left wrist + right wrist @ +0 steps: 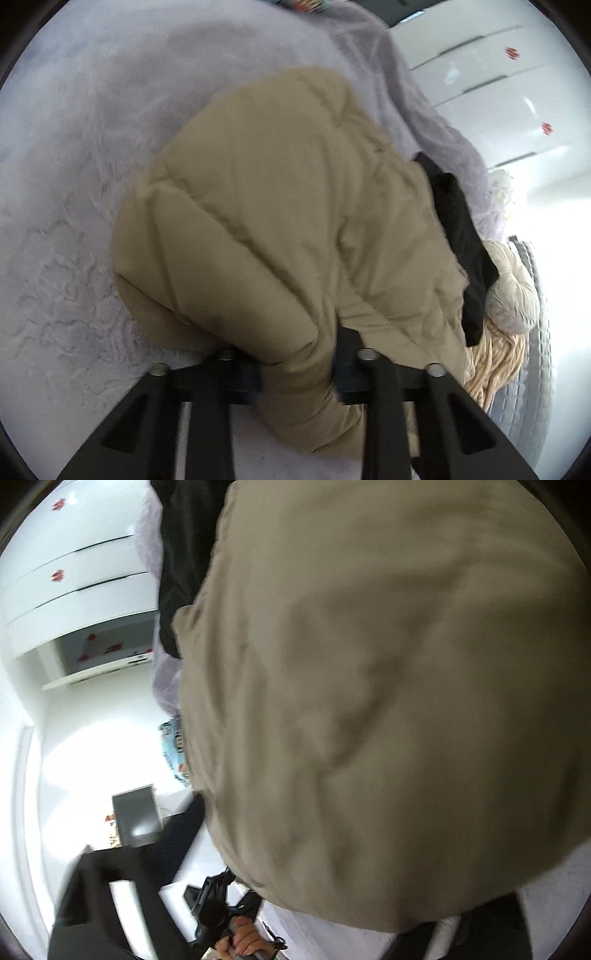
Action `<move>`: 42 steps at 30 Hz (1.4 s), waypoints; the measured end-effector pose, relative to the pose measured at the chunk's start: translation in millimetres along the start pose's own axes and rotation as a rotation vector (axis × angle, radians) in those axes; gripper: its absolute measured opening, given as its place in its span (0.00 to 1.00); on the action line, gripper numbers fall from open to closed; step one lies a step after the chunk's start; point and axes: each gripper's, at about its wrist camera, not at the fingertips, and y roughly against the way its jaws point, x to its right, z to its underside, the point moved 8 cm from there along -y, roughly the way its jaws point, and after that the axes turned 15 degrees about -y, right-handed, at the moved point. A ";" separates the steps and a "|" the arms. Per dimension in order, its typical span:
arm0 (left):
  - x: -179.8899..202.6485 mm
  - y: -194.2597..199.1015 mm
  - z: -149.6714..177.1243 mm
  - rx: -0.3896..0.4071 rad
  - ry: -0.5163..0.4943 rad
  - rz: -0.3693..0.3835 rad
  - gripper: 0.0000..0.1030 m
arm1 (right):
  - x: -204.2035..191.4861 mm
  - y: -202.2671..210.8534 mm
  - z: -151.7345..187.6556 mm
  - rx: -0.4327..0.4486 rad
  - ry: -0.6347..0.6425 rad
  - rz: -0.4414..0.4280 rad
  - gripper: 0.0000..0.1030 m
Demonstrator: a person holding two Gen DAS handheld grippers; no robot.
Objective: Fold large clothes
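Note:
A puffy beige jacket [277, 221] lies bunched on a lavender fuzzy blanket [74, 184], with black lining [461, 236] showing along its right edge. My left gripper [297, 373] is shut on a fold of the jacket's near edge, and the cloth bulges up between the blue pads [255, 376]. In the right wrist view the jacket [388, 683] fills most of the picture and drapes over my right gripper [295, 915]. Only a dark finger [487, 919] shows at the bottom right; its pads are hidden. A hand [243, 938] holds the left gripper [210, 897] at the bottom.
A cream knit garment [495, 354] and a pale bundle [513, 291] lie right of the jacket on a grey quilted mattress edge [535, 369]. White wardrobe doors [498, 74] stand behind. A blue patterned cloth [177, 742] and a grey panel [136, 812] sit beyond the jacket.

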 end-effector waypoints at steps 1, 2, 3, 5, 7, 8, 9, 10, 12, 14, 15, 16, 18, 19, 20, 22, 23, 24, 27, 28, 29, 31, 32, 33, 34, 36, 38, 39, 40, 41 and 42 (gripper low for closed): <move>7.0 7.7 -1.7 0.018 -0.042 -0.007 0.20 | 0.8 3.2 0.0 0.005 -0.010 -0.016 0.41; 14.8 15.4 -2.5 0.035 -0.090 -0.018 0.19 | 0.0 5.9 1.1 0.007 -0.010 -0.028 0.32; 22.2 22.4 -3.2 0.049 -0.131 -0.025 0.17 | -2.3 10.0 3.9 0.010 0.003 -0.037 0.30; 32.2 36.0 -2.0 0.065 -0.183 -0.023 0.16 | -7.6 18.5 10.9 0.016 0.039 -0.052 0.23; 45.9 48.1 1.3 0.064 -0.232 -0.014 0.16 | -10.3 27.5 16.3 0.015 0.061 -0.067 0.22; 48.4 57.7 4.9 0.059 -0.263 -0.011 0.16 | -10.3 35.5 21.5 0.013 0.074 -0.071 0.21; 53.5 64.7 7.8 0.053 -0.290 -0.010 0.16 | -9.8 40.1 24.5 0.011 0.079 -0.074 0.21; 56.0 72.5 12.7 0.045 -0.313 -0.005 0.16 | -7.9 46.6 29.0 0.007 0.084 -0.075 0.21; 54.5 88.2 23.4 0.030 -0.339 0.008 0.16 | 0.1 60.7 40.6 0.000 0.091 -0.069 0.21; 48.0 107.0 41.9 0.009 -0.362 0.019 0.16 | 13.7 77.5 56.5 -0.004 0.094 -0.057 0.21; 46.2 116.2 54.4 -0.012 -0.376 0.025 0.16 | 19.3 83.3 61.7 -0.004 0.092 -0.052 0.21; 46.1 120.6 62.1 -0.025 -0.383 0.030 0.16 | 29.6 92.5 71.3 -0.001 0.088 -0.043 0.21; 35.0 138.6 93.5 -0.074 -0.405 0.051 0.16 | 47.2 106.6 86.6 0.006 0.078 -0.027 0.21; 31.7 143.2 102.9 -0.091 -0.409 0.058 0.16 | 54.2 113.6 91.5 0.010 0.074 -0.018 0.21; 27.8 149.3 115.6 -0.115 -0.406 0.072 0.16 | 67.3 122.8 102.6 0.011 0.065 -0.007 0.21; 18.4 162.2 141.8 -0.166 -0.398 0.097 0.16 | 86.6 135.6 118.4 0.007 0.061 0.019 0.21; 14.0 166.5 153.3 -0.187 -0.398 0.100 0.16 | 97.1 142.0 124.5 0.007 0.057 0.037 0.21; 9.4 169.9 164.3 -0.205 -0.397 0.103 0.16 | 105.7 146.7 127.9 0.010 0.050 0.051 0.21; -4.2 171.7 193.3 -0.247 -0.382 0.086 0.16 | 128.0 156.9 125.4 0.028 0.025 0.092 0.22; -6.6 170.9 197.7 -0.248 -0.385 0.071 0.16 | 130.5 155.0 123.6 0.026 0.021 0.104 0.24; -9.5 171.2 203.0 -0.247 -0.394 0.048 0.16 | 132.5 151.3 121.9 0.023 0.021 0.125 0.26; -13.0 173.9 210.5 -0.234 -0.412 -0.007 0.17 | 133.3 147.7 119.0 0.017 0.034 0.170 0.34; -14.5 175.4 212.9 -0.234 -0.414 -0.027 0.17 | 132.8 148.5 119.0 0.018 0.046 0.207 0.40; -17.1 178.0 215.9 -0.233 -0.415 -0.063 0.22 | 129.8 152.3 117.9 0.016 0.062 0.230 0.44; -20.4 182.6 218.1 -0.234 -0.413 -0.100 0.39 | 128.3 157.5 118.3 0.010 0.081 0.251 0.53; -27.1 196.4 218.0 -0.213 -0.407 -0.177 0.65 | 128.1 166.0 129.3 -0.006 0.122 0.286 0.65; -34.4 226.2 215.2 -0.151 -0.415 -0.214 0.66 | 131.5 171.4 145.2 -0.047 0.142 0.312 0.66; -35.9 234.8 214.2 -0.142 -0.418 -0.218 0.66 | 131.3 171.5 153.4 -0.065 0.154 0.319 0.66; -40.8 242.6 213.1 -0.137 -0.416 -0.225 0.66 | 129.4 170.2 163.6 -0.091 0.172 0.324 0.66; -47.6 248.5 212.0 -0.141 -0.409 -0.220 0.66 | 125.3 168.2 173.8 -0.113 0.194 0.324 0.63; -53.9 249.1 209.7 -0.155 -0.402 -0.201 0.66 | 120.8 166.3 184.4 -0.132 0.218 0.324 0.59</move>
